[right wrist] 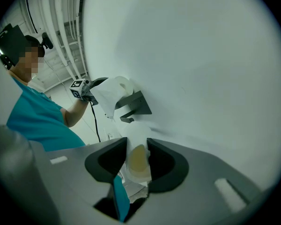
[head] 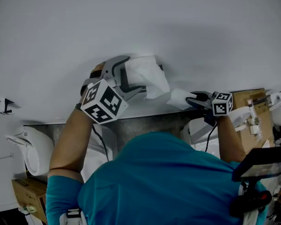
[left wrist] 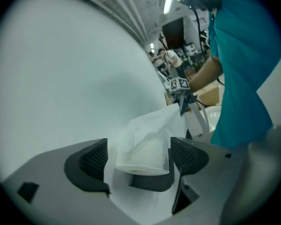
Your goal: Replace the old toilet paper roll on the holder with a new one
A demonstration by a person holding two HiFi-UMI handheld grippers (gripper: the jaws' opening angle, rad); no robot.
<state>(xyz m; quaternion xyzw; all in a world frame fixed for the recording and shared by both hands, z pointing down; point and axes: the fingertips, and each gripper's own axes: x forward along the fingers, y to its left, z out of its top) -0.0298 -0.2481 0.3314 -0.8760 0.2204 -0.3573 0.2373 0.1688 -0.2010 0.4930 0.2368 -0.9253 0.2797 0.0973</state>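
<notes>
**Posture of arms and grippers.** Left arm and right arm are extended forward. The left gripper has its jaws spread wide, pressing on nothing. The right gripper has its jaws clamped on a flattened old roll.

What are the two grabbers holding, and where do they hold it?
The right gripper pinches the old roll across its sides. The left gripper holds nothing: its jaws stand apart around the new roll on the holder.

We see a full white roll seated on the grey wall holder, its tail hanging loose, a flattened tan-cored roll nearby, off the holder
</notes>
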